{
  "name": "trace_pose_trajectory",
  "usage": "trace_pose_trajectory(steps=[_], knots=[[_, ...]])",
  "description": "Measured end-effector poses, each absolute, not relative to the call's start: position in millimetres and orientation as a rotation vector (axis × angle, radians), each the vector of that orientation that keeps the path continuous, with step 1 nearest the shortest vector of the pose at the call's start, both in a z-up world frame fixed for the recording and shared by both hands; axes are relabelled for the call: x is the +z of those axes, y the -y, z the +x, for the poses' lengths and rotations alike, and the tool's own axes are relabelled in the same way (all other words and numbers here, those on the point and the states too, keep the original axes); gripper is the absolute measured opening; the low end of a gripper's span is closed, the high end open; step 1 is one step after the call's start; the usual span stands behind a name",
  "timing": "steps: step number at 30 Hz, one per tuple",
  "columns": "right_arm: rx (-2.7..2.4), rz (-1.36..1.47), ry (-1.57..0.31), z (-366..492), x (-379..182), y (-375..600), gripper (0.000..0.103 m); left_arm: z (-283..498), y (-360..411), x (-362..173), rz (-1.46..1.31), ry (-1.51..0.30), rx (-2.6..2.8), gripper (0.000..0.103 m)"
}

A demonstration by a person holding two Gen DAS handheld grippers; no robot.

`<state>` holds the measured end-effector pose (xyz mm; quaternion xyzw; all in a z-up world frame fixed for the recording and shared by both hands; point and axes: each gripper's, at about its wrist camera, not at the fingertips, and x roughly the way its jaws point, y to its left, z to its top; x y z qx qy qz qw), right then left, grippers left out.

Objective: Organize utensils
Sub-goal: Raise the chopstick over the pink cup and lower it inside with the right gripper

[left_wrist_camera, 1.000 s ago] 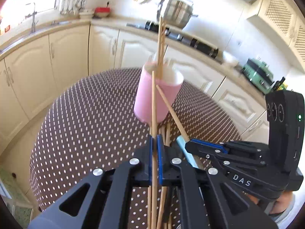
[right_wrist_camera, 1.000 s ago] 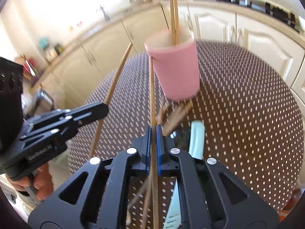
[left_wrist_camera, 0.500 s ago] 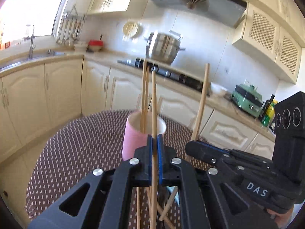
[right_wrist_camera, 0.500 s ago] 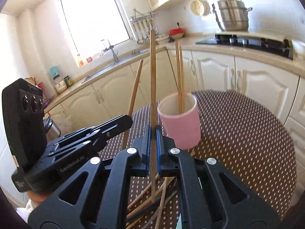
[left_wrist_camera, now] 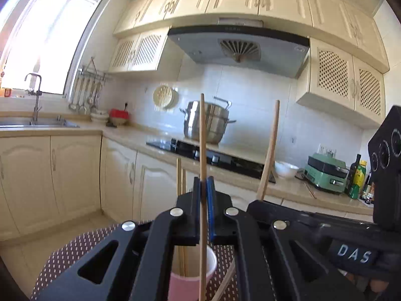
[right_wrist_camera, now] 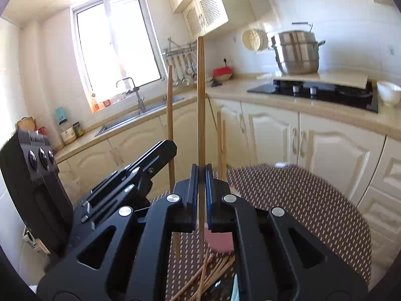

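Sunlit kitchen; over the dotted table (right_wrist_camera: 288, 188) both grippers, left gripper (left_wrist_camera: 205, 193) and right gripper (right_wrist_camera: 201, 175), pinch upright chopsticks (left_wrist_camera: 202, 135) above the near pink cup (left_wrist_camera: 190, 283). Light, stiff, slippery sticks: grip mid-shaft.

A home kitchen, plainly. Cream cabinets (left_wrist_camera: 75, 173) below and above, some upper doors latticed (left_wrist_camera: 333, 75). Range hood (left_wrist_camera: 238, 47) over a black hob (right_wrist_camera: 313, 90), steel stockpot (left_wrist_camera: 208, 123) standing on it. Steel sink (right_wrist_camera: 135, 118) with tap (left_wrist_camera: 35, 95) beneath a bright window (right_wrist_camera: 115, 47). Ladles on a wall rail (left_wrist_camera: 87, 92), white tiled backsplash, red container (right_wrist_camera: 221, 72) and white bowl (right_wrist_camera: 388, 92) on the beige counter. Green appliance (left_wrist_camera: 325, 173) and bottles (left_wrist_camera: 358, 178) farther along. Round table under a brown dotted cloth (right_wrist_camera: 300, 200), pink cup (left_wrist_camera: 190, 276) on it with chopsticks (left_wrist_camera: 180, 200) standing inside.
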<state>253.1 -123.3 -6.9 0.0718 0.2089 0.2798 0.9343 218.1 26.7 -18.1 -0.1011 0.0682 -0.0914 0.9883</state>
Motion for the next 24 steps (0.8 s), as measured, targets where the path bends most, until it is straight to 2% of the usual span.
trace_pose_trajectory(steps=[12, 17, 24], knots=[[0.54, 0.143, -0.328, 280, 15, 122, 0.006, 256, -30, -25, -0.225, -0.024, -0.141, 0.005], [0.543, 0.151, -0.293, 282, 22, 121, 0.006, 263, -33, -32, -0.236, -0.025, -0.133, 0.005], [0.536, 0.115, -0.339, 293, 8, 110, 0.006, 272, -34, -44, -0.233, -0.061, -0.133, 0.005]])
